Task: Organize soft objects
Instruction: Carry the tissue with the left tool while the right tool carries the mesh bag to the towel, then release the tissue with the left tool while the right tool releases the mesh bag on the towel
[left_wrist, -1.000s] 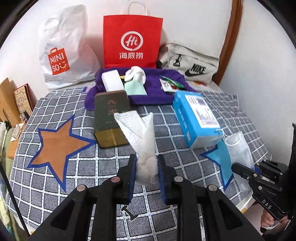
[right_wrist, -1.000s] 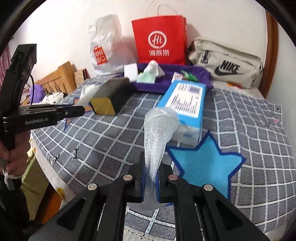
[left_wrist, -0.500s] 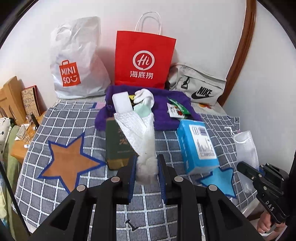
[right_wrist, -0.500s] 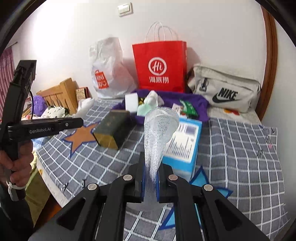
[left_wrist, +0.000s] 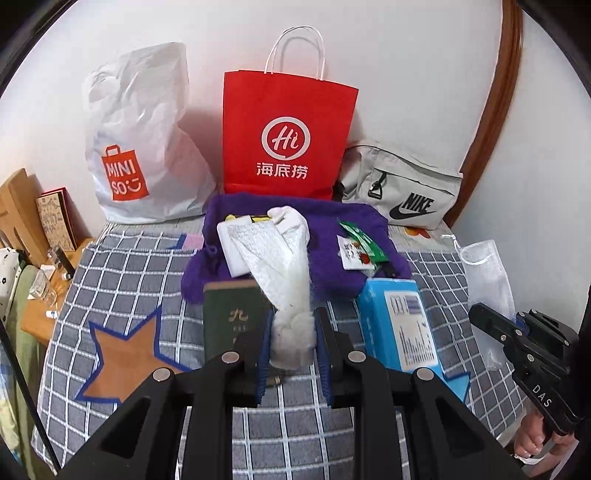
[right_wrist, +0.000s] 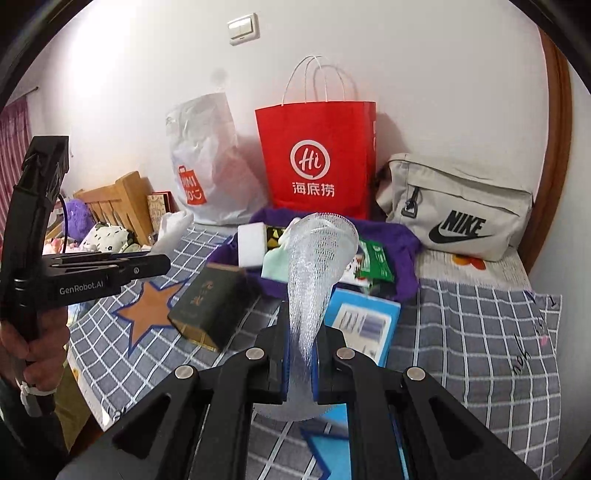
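Left tongs (left_wrist: 292, 341) clamped on a bunched white cloth (left_wrist: 282, 275), held up off the bed, loose end fanning upward just past the tips. Right tongs (right_wrist: 300, 363) squeezed tight on a see-through mesh pouch (right_wrist: 317, 266), open mouth flaring above the pads, also hanging clear of the bedspread. Straight below and ahead of both: grey checked bedspread (left_wrist: 122, 280) with an orange star (left_wrist: 125, 354) off to the left of the left tongs. Dark green box (left_wrist: 231, 317) lying just behind the left tongs, a bit left of the cloth. Blue box (left_wrist: 400, 325) to the right of the left tongs, and right behind the pouch from the right side. Further out, a purple blanket (left_wrist: 332, 273) with a white block (right_wrist: 251, 243), a pale green bit and some small packets piled on it. Against the wall at the far end: white plastic shopping bag (left_wrist: 144, 147), red paper bag (left_wrist: 288, 136), grey sling bag (left_wrist: 402, 188). Right tongs also visible at the right edge of the left view, a hand (left_wrist: 532, 441) on the grip, mesh pouch sticking up from them.
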